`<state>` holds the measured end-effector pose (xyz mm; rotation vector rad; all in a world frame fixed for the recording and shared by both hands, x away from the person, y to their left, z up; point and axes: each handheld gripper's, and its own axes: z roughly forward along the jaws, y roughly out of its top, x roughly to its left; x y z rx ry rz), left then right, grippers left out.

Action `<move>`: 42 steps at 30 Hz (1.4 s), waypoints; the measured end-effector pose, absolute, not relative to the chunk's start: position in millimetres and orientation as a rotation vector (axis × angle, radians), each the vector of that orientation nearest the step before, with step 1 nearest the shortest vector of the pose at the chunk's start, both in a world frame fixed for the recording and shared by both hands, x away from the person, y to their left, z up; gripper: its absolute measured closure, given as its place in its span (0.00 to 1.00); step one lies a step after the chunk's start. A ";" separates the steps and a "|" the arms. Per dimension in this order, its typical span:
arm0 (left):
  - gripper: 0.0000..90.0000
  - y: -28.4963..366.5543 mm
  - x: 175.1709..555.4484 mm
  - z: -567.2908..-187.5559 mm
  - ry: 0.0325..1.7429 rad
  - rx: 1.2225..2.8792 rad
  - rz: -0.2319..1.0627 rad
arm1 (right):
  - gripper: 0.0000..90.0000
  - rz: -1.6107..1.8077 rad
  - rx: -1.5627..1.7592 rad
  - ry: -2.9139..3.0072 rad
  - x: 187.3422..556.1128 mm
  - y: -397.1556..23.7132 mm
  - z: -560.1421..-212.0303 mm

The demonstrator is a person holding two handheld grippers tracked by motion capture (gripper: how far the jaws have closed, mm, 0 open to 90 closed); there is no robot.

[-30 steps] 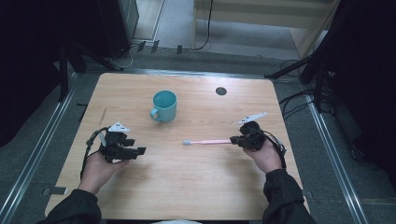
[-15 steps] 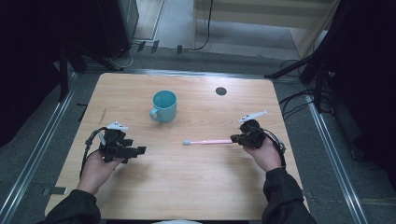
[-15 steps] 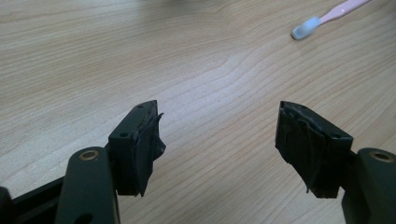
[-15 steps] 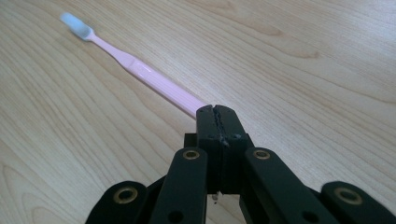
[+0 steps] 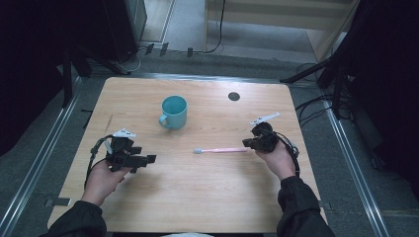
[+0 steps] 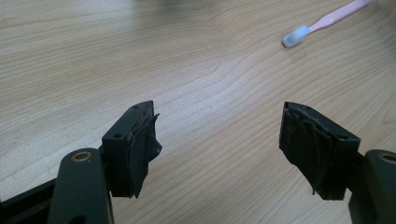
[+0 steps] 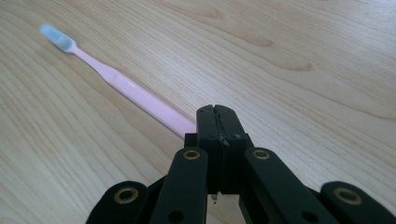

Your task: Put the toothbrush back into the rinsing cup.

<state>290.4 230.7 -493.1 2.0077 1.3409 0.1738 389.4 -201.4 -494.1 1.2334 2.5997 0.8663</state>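
A pink toothbrush (image 5: 220,150) with a pale blue head lies flat on the wooden table (image 5: 207,197), head pointing left. My right gripper (image 5: 245,143) sits at the handle's right end. In the right gripper view its jaws (image 7: 215,112) are pressed together, and the toothbrush (image 7: 121,86) runs away behind their tips. My left gripper (image 5: 148,160) rests at the table's left side, pointing right. Its jaws (image 6: 219,135) have just been opening and stand wide apart over bare wood with nothing between them. The toothbrush head (image 6: 296,36) lies well beyond them. A teal mug (image 5: 174,111) stands upright farther back.
A small dark round disc (image 5: 234,96) sits in the tabletop at the back right. Metal rails (image 5: 39,168) run along both sides of the table, and black cables (image 5: 316,106) lie on the floor at the right.
The left gripper's jaws have gone from shut to wide open while the hand stayed in place. The right gripper and the toothbrush have not visibly moved.
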 end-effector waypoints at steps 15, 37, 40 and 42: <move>0.30 230.3 290.3 -494.3 1.333 2.029 0.203 | 1.00 0.779 1.272 2.642 404.3 -202.3 -508.8; 0.30 230.1 292.7 -495.0 1.341 2.029 0.214 | 1.00 0.717 1.227 2.709 396.5 -192.1 -512.7; 0.30 228.9 293.7 -494.9 1.339 2.030 0.211 | 1.00 0.717 1.230 2.711 395.1 -193.4 -513.1; 0.30 228.4 294.6 -494.8 1.334 2.032 0.212 | 1.00 0.719 1.229 2.713 393.7 -193.0 -513.5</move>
